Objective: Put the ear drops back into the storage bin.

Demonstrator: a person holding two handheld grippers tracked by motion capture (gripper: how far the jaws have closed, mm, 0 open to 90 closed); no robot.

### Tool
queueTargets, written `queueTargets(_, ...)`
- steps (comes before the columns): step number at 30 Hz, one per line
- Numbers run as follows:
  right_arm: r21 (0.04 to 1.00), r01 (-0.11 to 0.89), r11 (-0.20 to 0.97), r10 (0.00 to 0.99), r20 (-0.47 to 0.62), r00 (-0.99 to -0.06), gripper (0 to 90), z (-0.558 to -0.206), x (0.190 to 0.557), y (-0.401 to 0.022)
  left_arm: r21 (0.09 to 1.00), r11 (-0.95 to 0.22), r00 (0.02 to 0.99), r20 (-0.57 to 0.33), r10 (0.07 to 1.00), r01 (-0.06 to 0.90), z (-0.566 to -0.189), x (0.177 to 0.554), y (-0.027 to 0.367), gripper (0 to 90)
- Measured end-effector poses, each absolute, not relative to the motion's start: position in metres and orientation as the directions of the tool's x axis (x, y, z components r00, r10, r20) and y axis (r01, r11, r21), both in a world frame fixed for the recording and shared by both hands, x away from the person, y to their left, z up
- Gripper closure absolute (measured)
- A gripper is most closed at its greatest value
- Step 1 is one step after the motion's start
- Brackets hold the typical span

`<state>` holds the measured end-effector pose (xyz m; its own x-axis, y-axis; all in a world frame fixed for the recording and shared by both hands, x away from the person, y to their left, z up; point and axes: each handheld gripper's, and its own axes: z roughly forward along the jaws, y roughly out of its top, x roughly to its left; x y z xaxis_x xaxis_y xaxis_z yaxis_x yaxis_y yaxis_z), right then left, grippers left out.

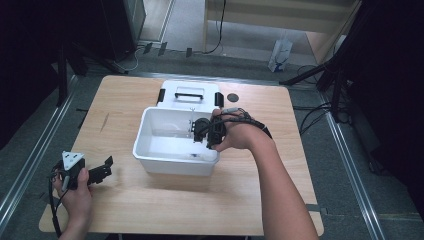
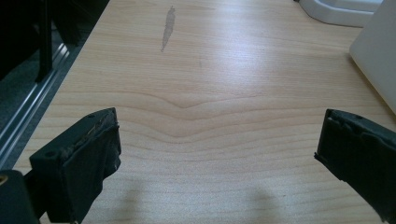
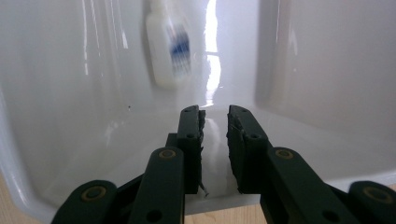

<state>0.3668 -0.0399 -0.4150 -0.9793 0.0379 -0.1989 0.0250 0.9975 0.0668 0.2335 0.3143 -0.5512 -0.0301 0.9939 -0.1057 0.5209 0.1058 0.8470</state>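
Nearest, at the front left corner of the wooden table [image 1: 150, 200]: left gripper [image 1: 102, 171] held in the left hand [image 1: 75, 192], parked low over bare wood. Jaws spread wide, nothing between them; only tabletop visible between the two pads [image 2: 93, 154] in the left gripper view. Grey three-cornered plate on top, cable trailing off the near edge.

Mid-table: white plastic bin [image 1: 150, 157], open top, sitting square on the wood. Right hand [image 1: 240, 137] over its right rim, right gripper [image 1: 200, 131] pointed down into the bin. Jaws nearly together, narrow slit left between the pads [image 3: 189, 140], nothing clamped. In the right gripper view, tips hanging above the bin floor [image 3: 299, 140].

Small white bottle [image 3: 168, 51] with a blue label lying on the bin floor ahead of the right gripper tips, close to the far wall, well apart from the pads, somewhat blurred.

Behind the bin: white lid [image 1: 190, 92] with a handle and black latches, flat on the table, touching the bin's far side. Small dark disc [image 1: 232, 97] just right of the lid.
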Motion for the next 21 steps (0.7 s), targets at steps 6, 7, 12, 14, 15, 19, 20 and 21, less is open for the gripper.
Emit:
queueTargets(6,0.077,0.026,0.997,0.041,-0.194,-0.98,73.6,-0.418,0.365,-0.039,0.847,0.105,-0.029,-0.105,0.994,0.521,-0.551,0.234,0.314,0.5)
queueTargets(7,0.084,0.013,0.996,0.03,-0.197,-0.98,72.9,-0.418,0.365,-0.04,0.847,0.105,-0.029,-0.106,0.994,0.521,-0.551,0.234,0.314,0.5)
queueTargets(12,0.103,0.015,0.995,0.035,-0.2,-0.979,68.9,-0.417,0.363,-0.043,0.847,0.104,-0.028,-0.105,0.994,0.521,-0.551,0.234,0.315,0.5)
queueTargets(14,0.124,0.023,0.992,0.049,-0.208,-0.977,65.5,-0.412,0.36,-0.044,0.848,0.104,-0.028,-0.104,0.994,0.52,-0.551,0.234,0.314,0.4)
queueTargets(15,0.136,0.015,0.991,0.044,-0.214,-0.976,64.0,-0.411,0.359,-0.045,0.848,0.107,-0.03,-0.106,0.994,0.519,-0.551,0.234,0.314,0.5)
queueTargets(19,0.202,0.018,0.979,0.069,-0.249,-0.966,53.4,-0.396,0.352,-0.05,0.848,0.105,-0.03,-0.104,0.994,0.519,-0.551,0.234,0.314,0.5)
queueTargets(20,0.211,0.016,0.977,0.072,-0.258,-0.963,50.9,-0.394,0.351,-0.051,0.848,0.105,-0.031,-0.104,0.994,0.519,-0.551,0.234,0.314,0.4)
queueTargets(21,0.222,0.024,0.975,0.085,-0.271,-0.959,48.0,-0.391,0.349,-0.053,0.848,0.104,-0.03,-0.103,0.994,0.519,-0.551,0.234,0.314,0.4)
